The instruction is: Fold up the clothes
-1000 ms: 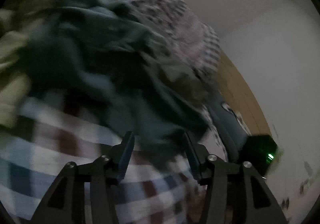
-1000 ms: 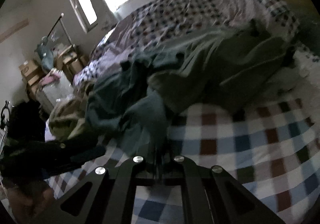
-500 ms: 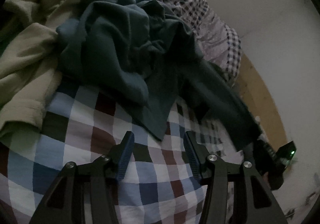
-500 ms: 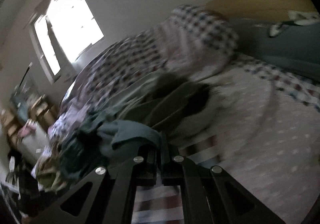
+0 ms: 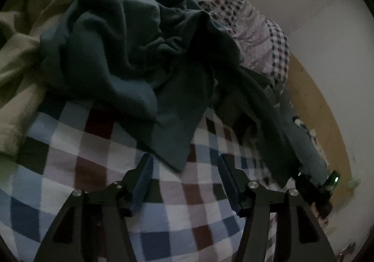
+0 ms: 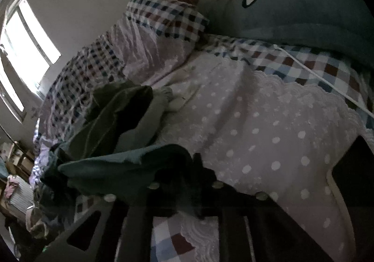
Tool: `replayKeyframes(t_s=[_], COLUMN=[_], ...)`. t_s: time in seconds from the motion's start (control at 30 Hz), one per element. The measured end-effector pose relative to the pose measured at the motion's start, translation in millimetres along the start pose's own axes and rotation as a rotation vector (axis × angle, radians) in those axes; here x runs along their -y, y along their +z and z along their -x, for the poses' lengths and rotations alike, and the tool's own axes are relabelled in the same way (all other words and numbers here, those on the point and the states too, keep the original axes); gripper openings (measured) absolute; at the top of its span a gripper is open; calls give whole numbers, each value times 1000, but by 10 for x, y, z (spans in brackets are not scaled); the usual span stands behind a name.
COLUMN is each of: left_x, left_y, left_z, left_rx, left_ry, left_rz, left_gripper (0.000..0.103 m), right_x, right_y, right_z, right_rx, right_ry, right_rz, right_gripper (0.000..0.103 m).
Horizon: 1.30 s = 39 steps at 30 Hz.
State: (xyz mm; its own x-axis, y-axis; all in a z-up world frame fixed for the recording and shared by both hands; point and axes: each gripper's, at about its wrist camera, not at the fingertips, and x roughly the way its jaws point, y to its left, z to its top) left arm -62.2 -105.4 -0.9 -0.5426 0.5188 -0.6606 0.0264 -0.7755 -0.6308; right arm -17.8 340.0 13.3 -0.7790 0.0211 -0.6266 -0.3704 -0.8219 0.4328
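- In the left wrist view, an olive-green garment (image 5: 21, 56) lies crumpled at the far left on the checked bedsheet (image 5: 77, 152).
- Just beside it, and partly over its edge, the dark teal garment (image 5: 131, 51) lies in a rumpled heap on the same sheet; one flat corner of it reaches down toward the camera.
- The left gripper (image 5: 184, 166) points down at this corner. Its jaws are opening, the blue pads stand well apart, and the corner's tip lies just ahead of the gap; nothing is pressed between them.
- Behind the heap a small-checked quilt (image 5: 233, 5) is bunched up, and further right a wooden headboard (image 5: 315, 103) stands against the wall.
- At the right edge of this view the other gripper's dark body with a small green light (image 5: 335, 179) is seen, with a strip of the teal cloth stretched toward it.
- In the right wrist view, a bright window (image 6: 23, 42) is at the left, and a grey-green garment (image 6: 126, 119) lies near the quilt.
- The right gripper (image 6: 184, 182) is tilted and dark; its jaws are opening, with a fold of the teal cloth draped over the fingers. I cannot tell if the pads press on it.
- To the right lie a pink dotted cover (image 6: 257, 133), a grey-blue pillow (image 6: 303, 12) and a white cable (image 6: 315, 75).
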Motion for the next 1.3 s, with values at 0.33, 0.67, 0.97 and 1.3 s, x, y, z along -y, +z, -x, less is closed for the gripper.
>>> replayKeyframes(t_s=[0.33, 0.67, 0.97, 1.3], left_x=[-47, -7, -55, -278], left_y=[113, 71, 40, 28], left_z=[-176, -157, -262, -326], left_rx=[35, -6, -56, 7], left_ry=[-54, -61, -18, -55], left_rz=[101, 311, 390, 432], left_gripper=[64, 64, 59, 6], right_x=[-149, -293, -298, -335], right_y=[-94, -175, -183, -208], right_z=[306, 257, 274, 284], right_rx=[58, 21, 17, 3], right_ry=[51, 107, 121, 153], right_rz=[107, 145, 133, 155], right_gripper=[53, 53, 53, 53])
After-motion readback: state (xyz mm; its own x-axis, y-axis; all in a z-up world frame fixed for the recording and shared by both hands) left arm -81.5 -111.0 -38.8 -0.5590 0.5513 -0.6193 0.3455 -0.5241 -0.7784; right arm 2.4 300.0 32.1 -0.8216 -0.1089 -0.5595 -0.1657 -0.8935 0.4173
